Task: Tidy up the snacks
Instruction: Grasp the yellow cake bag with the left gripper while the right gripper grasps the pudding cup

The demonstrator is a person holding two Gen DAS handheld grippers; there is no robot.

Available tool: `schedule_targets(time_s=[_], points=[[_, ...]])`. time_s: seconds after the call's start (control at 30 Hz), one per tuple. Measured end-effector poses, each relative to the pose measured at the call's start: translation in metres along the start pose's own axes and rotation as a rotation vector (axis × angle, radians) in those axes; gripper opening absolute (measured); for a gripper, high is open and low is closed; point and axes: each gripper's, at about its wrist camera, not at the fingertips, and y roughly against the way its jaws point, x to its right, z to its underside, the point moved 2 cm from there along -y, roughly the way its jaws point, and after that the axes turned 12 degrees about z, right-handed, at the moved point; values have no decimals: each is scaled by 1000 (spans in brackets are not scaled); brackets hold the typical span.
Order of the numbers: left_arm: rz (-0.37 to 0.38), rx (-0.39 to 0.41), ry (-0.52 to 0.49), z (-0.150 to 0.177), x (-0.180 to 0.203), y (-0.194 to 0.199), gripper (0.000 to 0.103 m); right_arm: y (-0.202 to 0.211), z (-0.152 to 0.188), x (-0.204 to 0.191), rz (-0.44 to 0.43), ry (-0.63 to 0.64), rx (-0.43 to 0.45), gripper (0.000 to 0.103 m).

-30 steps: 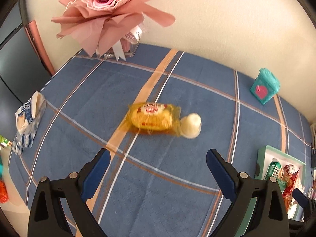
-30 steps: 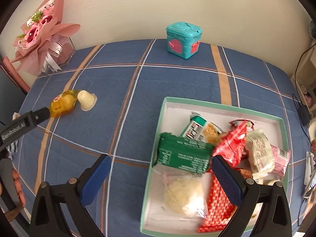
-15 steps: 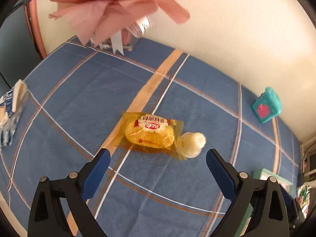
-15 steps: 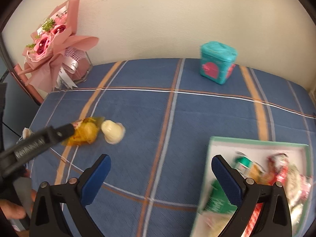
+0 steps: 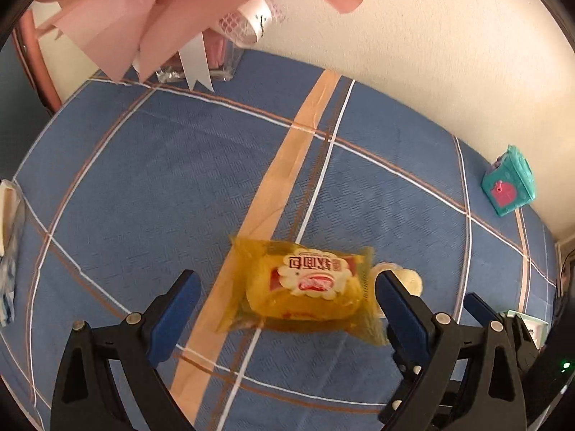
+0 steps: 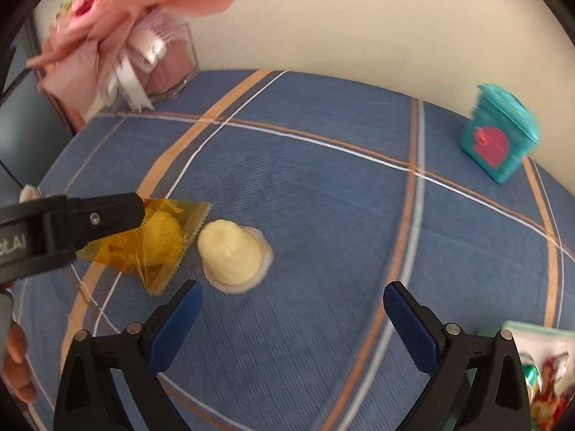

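Snacks lie side by side on the blue cloth point(image 5: 161, 165): a yellow cake pack point(image 5: 305, 287) and a white jelly cup point(image 6: 231, 253). The left gripper point(image 5: 287, 296) is open around the pack, not squeezing yet. The right gripper point(image 6: 293, 310) is closing with nothing inside, so it should slide over the cup first.

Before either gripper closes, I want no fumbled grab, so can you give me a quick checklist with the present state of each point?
1. Left gripper open around the yellow bread packet, pads not pressing: ok.
2. Packet lies flat on the blue cloth: ok.
3. Right gripper lined up on the cream jelly cup: not ok, cup sits ahead of the fingertips, nearer the left one; its jaws are closing with nothing between them.
4. Cup clear of the packet: not ok, its wrapper edge touches the cup.
5. The two grippers clear of each other: cannot tell, they are close.
6. Tray within view for drop-off: ok.
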Motion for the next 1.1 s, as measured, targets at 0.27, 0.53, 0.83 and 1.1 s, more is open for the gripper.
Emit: schedule_targets(time_s=[0.27, 0.53, 0.83, 1.1], points=[[54, -52, 6, -5, -4, -21, 98, -16, -5, -27, 15, 69, 2, 88], [55, -64, 52, -8, -12, -41, 95, -19, -9, -34, -1, 61, 37, 73], [67, -36, 45, -8, -16, -40, 85, -12, -5, -27, -1, 34, 62, 51], [78, -12, 70, 0, -23, -33, 81, -7, 1, -20, 6, 21, 47, 50]])
